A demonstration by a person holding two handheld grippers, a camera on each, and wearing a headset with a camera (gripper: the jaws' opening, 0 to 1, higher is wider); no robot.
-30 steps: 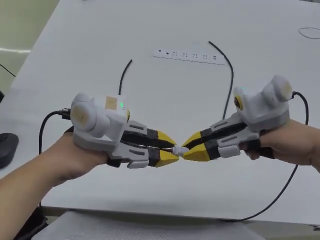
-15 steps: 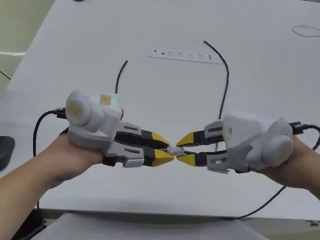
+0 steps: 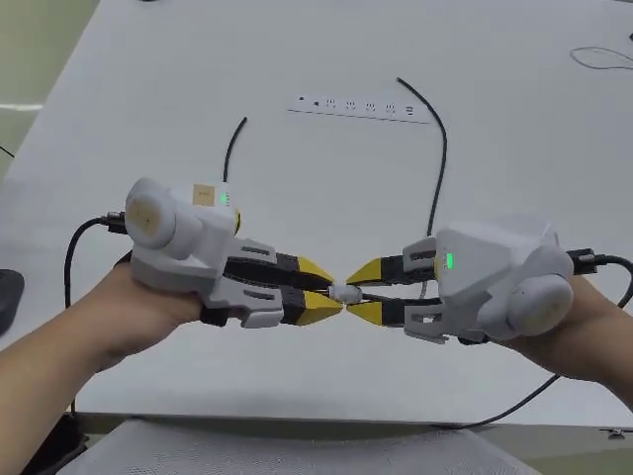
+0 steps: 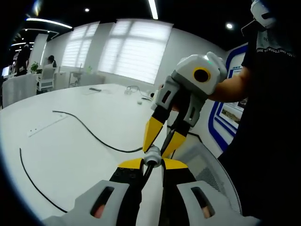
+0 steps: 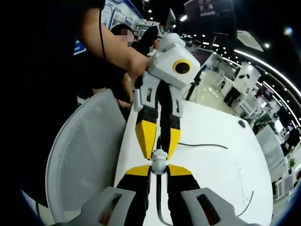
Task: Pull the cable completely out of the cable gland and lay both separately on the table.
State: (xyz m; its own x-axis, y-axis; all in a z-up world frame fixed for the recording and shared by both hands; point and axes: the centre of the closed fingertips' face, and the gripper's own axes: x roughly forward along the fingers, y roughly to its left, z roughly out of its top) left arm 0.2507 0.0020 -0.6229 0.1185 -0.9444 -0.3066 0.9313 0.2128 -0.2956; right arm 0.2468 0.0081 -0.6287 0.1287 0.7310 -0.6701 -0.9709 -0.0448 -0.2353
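A small white cable gland (image 3: 344,293) hangs above the table's near edge, between the tips of both grippers. My left gripper (image 3: 332,297) comes in from the left and is shut on the gland (image 4: 151,157). My right gripper (image 3: 358,294) faces it from the right, its jaws one above the other, shut on the black cable (image 3: 396,292) right behind the gland (image 5: 159,161). That cable runs back between the right jaws (image 5: 157,200), then lies in a long curve on the white table (image 3: 441,158).
A white power strip (image 3: 364,107) lies at the back of the table (image 3: 148,89). A second short black cable (image 3: 233,148) lies left of centre. A thin white cord (image 3: 598,59) sits far right. A mesh chair back (image 3: 297,453) is below the table edge.
The right gripper has rolled over, so its camera box now hangs low on the near side and its jaws stand one above the other. Both grippers stay tip to tip at the gland.
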